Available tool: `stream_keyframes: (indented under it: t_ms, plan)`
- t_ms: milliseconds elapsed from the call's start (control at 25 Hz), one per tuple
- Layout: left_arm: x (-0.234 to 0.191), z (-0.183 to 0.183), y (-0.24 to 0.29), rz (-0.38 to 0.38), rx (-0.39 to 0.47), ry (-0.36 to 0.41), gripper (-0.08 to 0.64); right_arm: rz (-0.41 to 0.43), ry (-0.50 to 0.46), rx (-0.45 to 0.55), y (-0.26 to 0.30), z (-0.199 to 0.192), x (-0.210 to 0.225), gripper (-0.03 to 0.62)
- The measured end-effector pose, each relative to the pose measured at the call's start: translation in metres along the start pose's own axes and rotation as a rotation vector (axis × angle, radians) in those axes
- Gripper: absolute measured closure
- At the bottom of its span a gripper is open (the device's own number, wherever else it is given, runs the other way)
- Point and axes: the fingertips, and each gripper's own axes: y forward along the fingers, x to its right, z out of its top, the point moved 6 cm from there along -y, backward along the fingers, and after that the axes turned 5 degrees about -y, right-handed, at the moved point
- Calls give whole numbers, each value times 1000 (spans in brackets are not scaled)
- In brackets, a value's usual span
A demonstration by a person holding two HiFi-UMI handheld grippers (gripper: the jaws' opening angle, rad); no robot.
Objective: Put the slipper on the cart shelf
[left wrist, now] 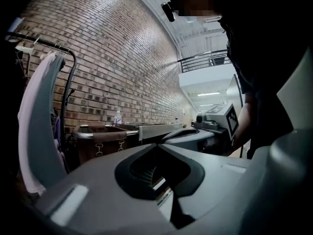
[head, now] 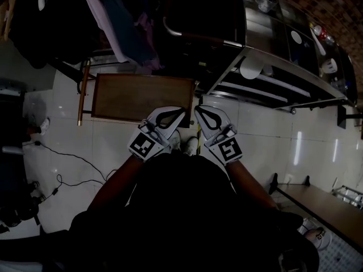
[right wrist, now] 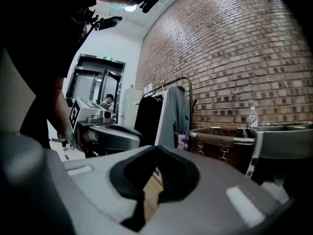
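Hovering side by side close to the person's body, the left gripper [head: 180, 112] and the right gripper [head: 198, 111] both have their jaws closed tip to tip with nothing between them (each gripper view shows only an empty dark loop behind the touching tips). Just ahead of both tips is a brown wooden board [head: 142, 98]. The metal cart [head: 266, 72], with its shelves, stands ahead and to the right of the right gripper, well apart from it. Hanging clothes [head: 108, 16] are ahead of the left gripper, to its left. The slipper cannot be picked out for sure: a pale shoe [head: 315, 237] lies far behind the right gripper, and two pale shapes [head: 182, 143] sit just below both grippers.
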Motion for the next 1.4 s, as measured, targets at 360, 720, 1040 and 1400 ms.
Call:
stream_keyframes:
  t_ms: [360,720,1040,1400]
  plan:
    - [24,4,-15,75,-10,12,560,80,43,32,-10,4,-16,591]
    - [8,3,-48,78,-16,21,560,99,58,40,10,13,-48,591]
    - [-28,0,-92,1,-12,23,560,40,77,14,55,28,-84,591]
    - [-73,1,-129,-91,7,6,560,-53,98,-10,106,44,-108,591]
